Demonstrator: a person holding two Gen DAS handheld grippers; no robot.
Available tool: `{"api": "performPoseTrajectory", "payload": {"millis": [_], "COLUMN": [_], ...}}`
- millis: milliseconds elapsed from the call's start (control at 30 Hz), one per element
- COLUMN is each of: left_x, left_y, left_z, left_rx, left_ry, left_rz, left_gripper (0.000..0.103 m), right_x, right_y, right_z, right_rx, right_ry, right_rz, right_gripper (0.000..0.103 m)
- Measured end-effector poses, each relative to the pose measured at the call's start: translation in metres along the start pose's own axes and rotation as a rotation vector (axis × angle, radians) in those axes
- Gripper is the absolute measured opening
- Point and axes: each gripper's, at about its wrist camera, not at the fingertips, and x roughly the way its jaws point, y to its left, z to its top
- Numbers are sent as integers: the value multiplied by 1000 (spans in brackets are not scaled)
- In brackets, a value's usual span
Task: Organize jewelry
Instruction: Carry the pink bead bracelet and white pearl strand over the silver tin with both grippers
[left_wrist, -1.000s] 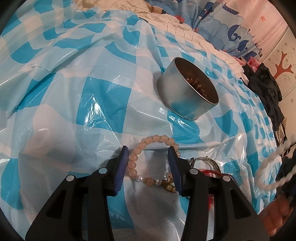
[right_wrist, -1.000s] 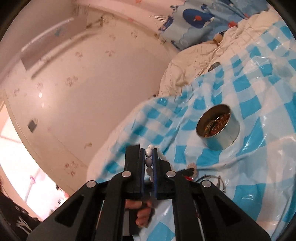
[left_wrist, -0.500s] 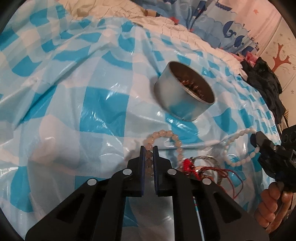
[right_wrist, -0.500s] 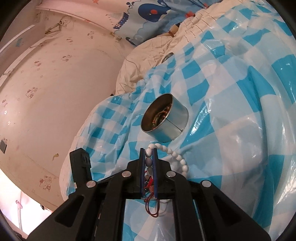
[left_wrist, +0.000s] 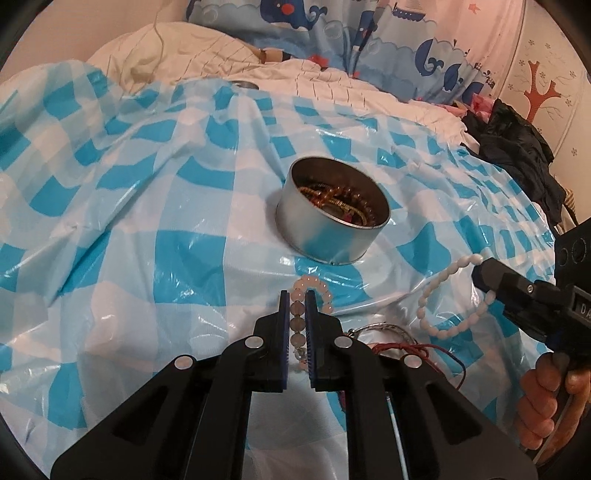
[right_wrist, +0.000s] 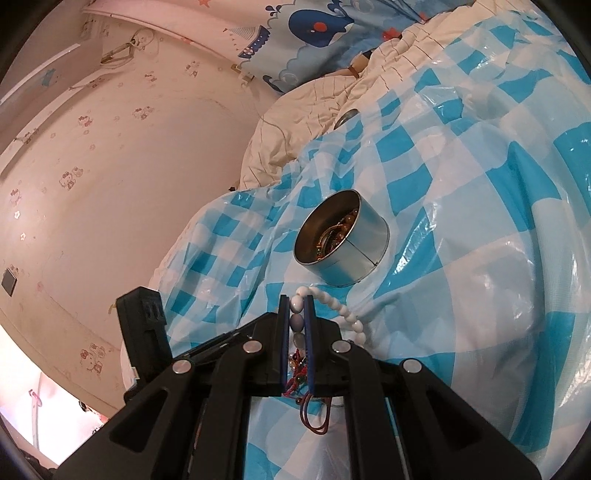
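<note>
A round metal tin (left_wrist: 332, 214) with several bead bracelets inside stands on the blue-and-white checked plastic sheet (left_wrist: 147, 206); it also shows in the right wrist view (right_wrist: 341, 243). My left gripper (left_wrist: 297, 299) is shut on a pink bead bracelet (left_wrist: 317, 290), lifted just in front of the tin. My right gripper (right_wrist: 296, 302) is shut on a white bead bracelet (right_wrist: 343, 310), which hangs to the right of the tin in the left wrist view (left_wrist: 439, 291). A silver bangle (left_wrist: 384, 328) and a red cord piece (left_wrist: 413, 349) lie on the sheet below the grippers.
The sheet covers a bed with a cream quilt (left_wrist: 184, 48) and a whale-print cover (left_wrist: 369, 33) behind. Dark clothes (left_wrist: 517, 147) are piled at the right. A small metal lid (left_wrist: 243, 84) lies at the sheet's far edge. A pink wall (right_wrist: 110, 184) is on the left.
My left gripper closed on the pink bracelet and lifted it toward the tin. My right gripper swung in with the white bracelet, closer to the tin.
</note>
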Motion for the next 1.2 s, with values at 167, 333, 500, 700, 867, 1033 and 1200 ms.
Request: {"api": "performPoseTrajectory", "payload": {"millis": [167, 333, 500, 700, 867, 1033, 1200], "left_x": [-6, -12, -16, -18, -19, -20, -22], "left_y": [-13, -21, -24, -29, -33, -36, -39], "left_z": [0, 2, 3, 5, 6, 8, 11], "left_rx": [63, 103, 118, 127, 137, 137, 132], "left_ry": [-30, -57, -72, -85, -93, -101, -113], "left_rz": [42, 70, 81, 86, 84, 79, 66], "left_gripper": [7, 7, 7, 7, 7, 7, 7], "right_x": [-1, -2, -2, -2, -4, -6, -7], "right_y": [2, 6, 6, 7, 8, 9, 9], "right_z": [1, 0, 0, 1, 3, 4, 5], "right_rx": [-10, -27, -27, -31, -34, -42, -46], "right_ry": [-7, -10, -13, -17, -23, -31, -39], "right_rz": [5, 6, 7, 7, 6, 6, 7], "right_gripper": [8, 8, 8, 8, 8, 8, 8]}}
